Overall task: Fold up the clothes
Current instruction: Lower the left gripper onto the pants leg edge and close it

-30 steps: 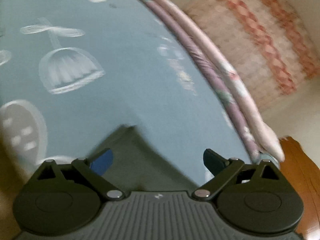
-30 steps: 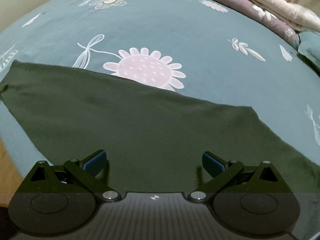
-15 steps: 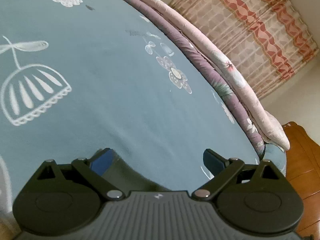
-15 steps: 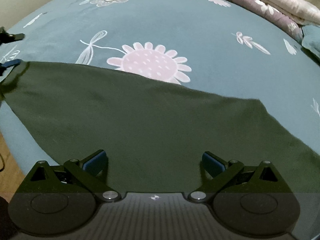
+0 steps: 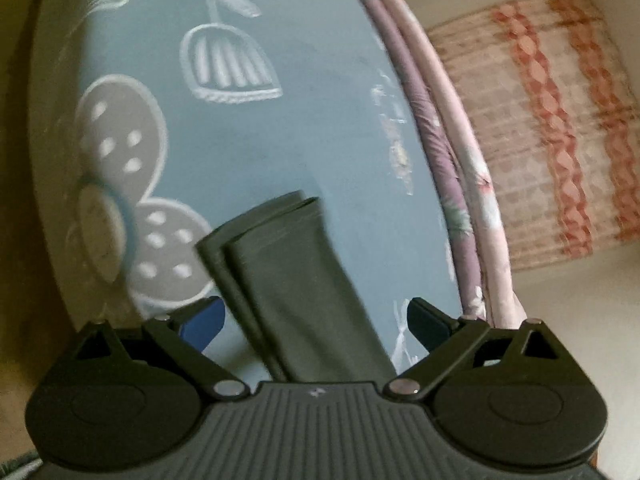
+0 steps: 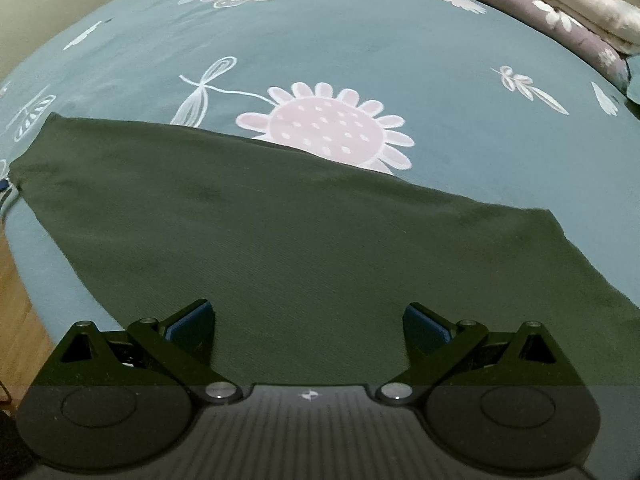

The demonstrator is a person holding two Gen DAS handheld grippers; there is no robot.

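While spread flat, garment (image 6: 280,248) underlies right tool (image 6: 308,322).

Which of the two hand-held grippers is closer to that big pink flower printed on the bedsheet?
Probably the right hand-held gripper: it hovers open over the dark green garment, whose far edge overlaps the pink flower. The left hand-held gripper sees no pink flower, only a garment end.

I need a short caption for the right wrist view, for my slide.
Open right gripper above a dark green cloth garment spread flat on a blue floral bedsheet.

The garment (image 6: 304,240) lies on the bedsheet (image 6: 360,44), with folded quilts (image 6: 576,12) behind it.
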